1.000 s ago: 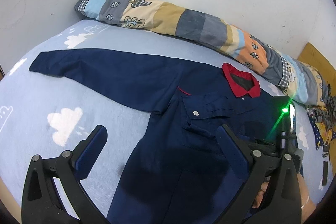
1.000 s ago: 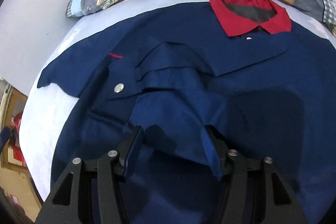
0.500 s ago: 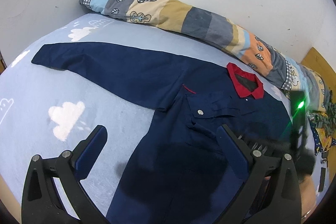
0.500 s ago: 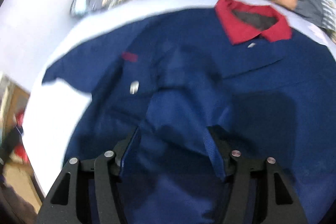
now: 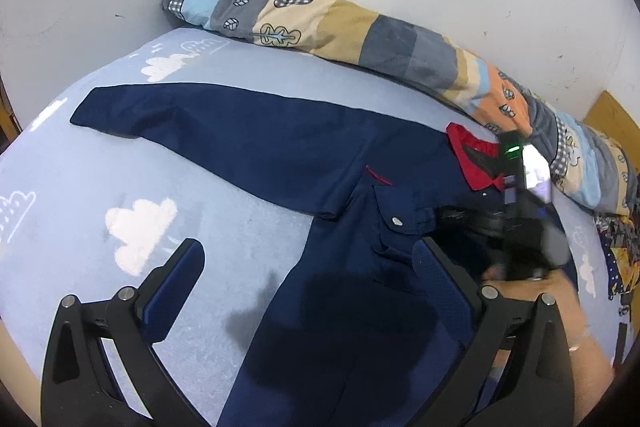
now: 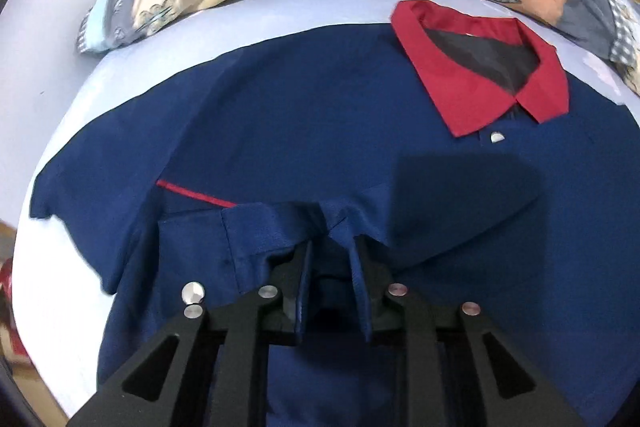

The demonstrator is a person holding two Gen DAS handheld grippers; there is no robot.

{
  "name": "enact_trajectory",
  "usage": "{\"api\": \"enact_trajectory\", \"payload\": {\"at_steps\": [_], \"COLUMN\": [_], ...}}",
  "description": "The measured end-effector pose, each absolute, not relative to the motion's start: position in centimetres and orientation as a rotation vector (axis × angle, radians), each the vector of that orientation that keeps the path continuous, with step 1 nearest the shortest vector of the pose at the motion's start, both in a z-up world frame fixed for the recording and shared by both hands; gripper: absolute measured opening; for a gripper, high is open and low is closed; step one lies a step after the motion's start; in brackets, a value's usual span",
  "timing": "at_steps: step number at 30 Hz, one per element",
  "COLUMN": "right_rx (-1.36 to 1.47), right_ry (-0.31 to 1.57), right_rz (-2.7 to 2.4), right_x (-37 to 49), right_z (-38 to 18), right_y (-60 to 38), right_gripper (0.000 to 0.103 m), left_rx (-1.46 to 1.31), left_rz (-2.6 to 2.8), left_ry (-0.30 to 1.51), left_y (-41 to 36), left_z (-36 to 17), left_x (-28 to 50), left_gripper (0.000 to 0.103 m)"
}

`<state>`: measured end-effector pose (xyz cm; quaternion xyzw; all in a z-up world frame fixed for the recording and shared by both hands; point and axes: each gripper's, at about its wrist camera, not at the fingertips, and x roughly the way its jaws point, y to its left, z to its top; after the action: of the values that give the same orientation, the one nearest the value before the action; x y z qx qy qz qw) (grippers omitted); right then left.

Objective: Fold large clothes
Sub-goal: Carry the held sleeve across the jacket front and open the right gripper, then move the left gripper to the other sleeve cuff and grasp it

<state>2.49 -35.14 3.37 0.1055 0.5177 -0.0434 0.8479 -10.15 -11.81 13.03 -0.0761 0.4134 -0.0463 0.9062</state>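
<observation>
Two grippers angled down, right gripper (image 6: pixel 330 251) jaws closing on jacket (image 6: pixel 320 131) fold

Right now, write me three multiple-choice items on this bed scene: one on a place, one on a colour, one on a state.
1. Where does the long patchwork pillow lie?
A. along the wall, beyond the jacket
B. on top of the jacket
C. on the floor

2. What colour is the collar of the navy jacket?
A. white
B. red
C. yellow

3. How do the left gripper's jaws stand?
A. clamped on a sleeve
B. holding the pillow
C. wide apart, holding nothing

Answers:
1 A: it runs along the wall behind the collar.
2 B: the collar is plainly red.
3 C: both fingers stand far apart above bedsheet and jacket.
</observation>
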Motion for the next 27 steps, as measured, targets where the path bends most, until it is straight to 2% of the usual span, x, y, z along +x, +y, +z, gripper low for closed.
{"api": "enact_trajectory", "payload": {"at_steps": [4, 5, 6, 8, 13, 17, 18, 19, 24, 27], "right_rx": [0.202, 0.162, 0.130, 0.107, 0.195, 0.212, 0.207, 0.181, 0.136, 0.152], "right_ry": [1.040, 1.033, 1.027, 0.986, 0.876, 0.806, 0.808, 0.816, 0.711, 0.723], "right_rz": [-0.057, -0.071, -0.077, -0.094, -0.118, -0.177, -0.184, -0.219, -0.334, -0.337], "right_x": [-0.6, -1.7, -3.5, -7.0, -16.5, -22.3, -22.8, -22.5, -20.3, -19.7], "right_z": [6.8, 7.6, 8.7, 10.3, 12.9, 12.4, 12.1, 12.1, 14.3, 13.9], "right_y": [-36.6, -36.8, -37.2, -38.0, -42.5, -45.9, -46.7, -47.1, -49.3, -49.8], "right_gripper": [0.023, 0.033, 0.048, 0.055, 0.055, 0.056, 0.050, 0.049, 0.051, 0.050], "left_rx": [-0.182, -0.182, -0.174, -0.148, -0.085, -0.043, -0.031, -0.026, -0.049, -0.066], "left_rz": [-0.120, -0.130, -0.138, -0.141, -0.137, -0.130, -0.125, -0.118, -0.118, -0.138], "left_ry": [0.864, 0.863, 0.857, 0.845, 0.845, 0.872, 0.874, 0.877, 0.921, 0.927], "left_y": [-12.3, -12.5, -13.0, -13.7, -15.2, -16.0, -16.3, -16.4, -17.3, -17.2], "left_z": [13.1, 13.2, 13.4, 13.7, 13.3, 12.2, 12.0, 11.8, 10.8, 10.8], "left_x": [-10.2, -10.3, -10.5, -10.7, -11.0, -10.9, -10.9, -10.9, -10.4, -10.3], "left_gripper": [0.103, 0.103, 0.103, 0.103, 0.103, 0.103, 0.103, 0.103, 0.103, 0.103]}}
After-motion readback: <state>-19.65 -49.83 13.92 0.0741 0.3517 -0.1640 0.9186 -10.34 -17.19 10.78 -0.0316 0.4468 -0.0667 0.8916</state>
